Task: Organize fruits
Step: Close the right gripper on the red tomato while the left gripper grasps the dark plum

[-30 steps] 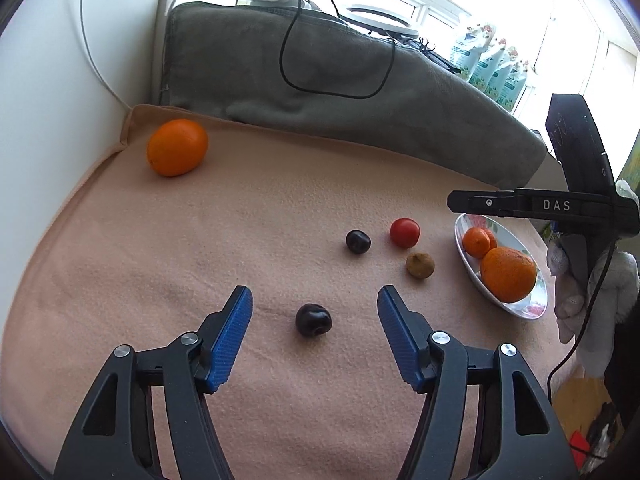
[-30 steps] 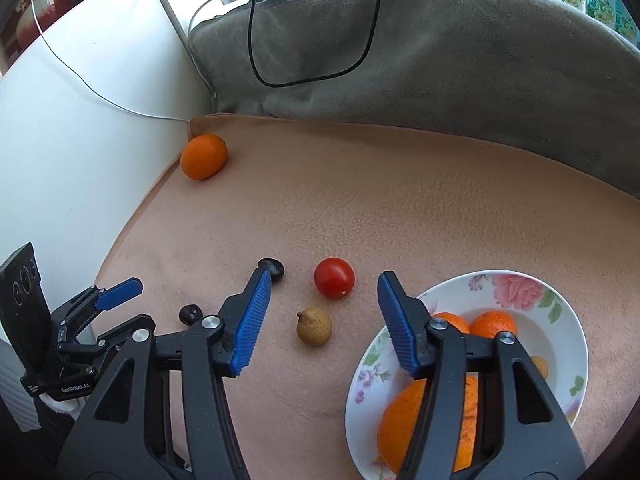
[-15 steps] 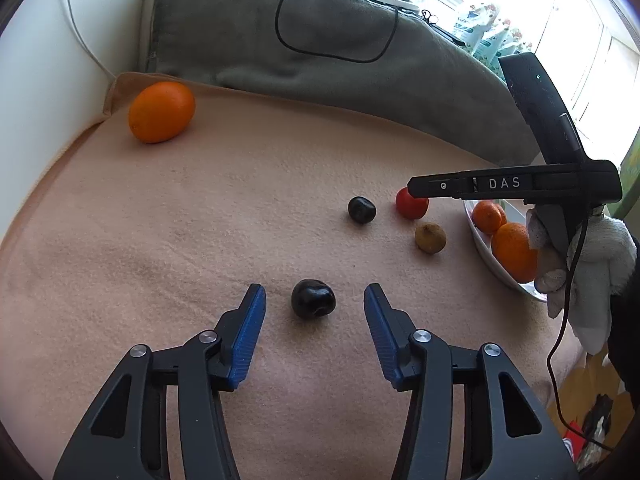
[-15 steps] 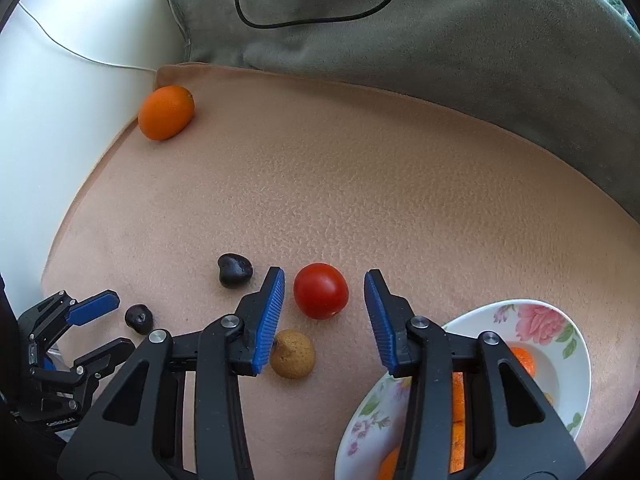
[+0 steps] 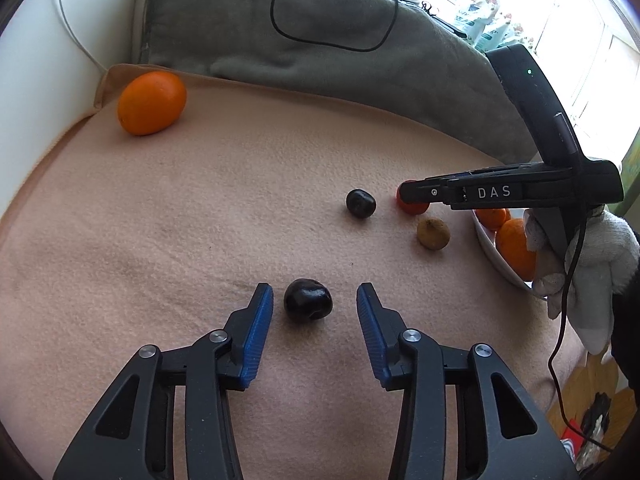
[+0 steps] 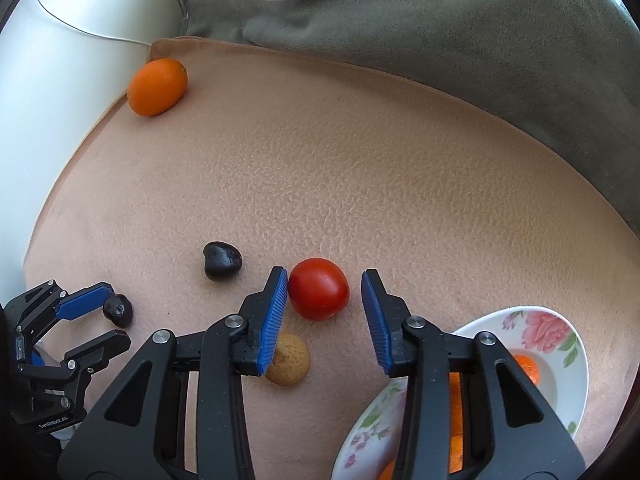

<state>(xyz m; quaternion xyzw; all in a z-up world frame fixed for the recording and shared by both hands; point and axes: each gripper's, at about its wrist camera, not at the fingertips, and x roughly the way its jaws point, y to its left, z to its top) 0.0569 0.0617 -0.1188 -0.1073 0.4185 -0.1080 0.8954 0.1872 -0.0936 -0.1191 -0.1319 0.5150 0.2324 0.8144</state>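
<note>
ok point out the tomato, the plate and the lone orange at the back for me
tomato (image 6: 318, 289), right wrist view, middle of its red skin
plate (image 6: 560, 334), right wrist view, flowered inner wall near the far rim
orange (image 5: 152, 103), left wrist view, middle of its peel

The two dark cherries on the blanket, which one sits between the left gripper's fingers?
The nearer dark cherry, between the closing left gripper. The other cherry lies farther off beside the red tomato.

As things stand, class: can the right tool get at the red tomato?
Probably yes: the right tool straddles the red tomato, its jaws closing, nothing between; the brown fruit lies just short of it.
</note>
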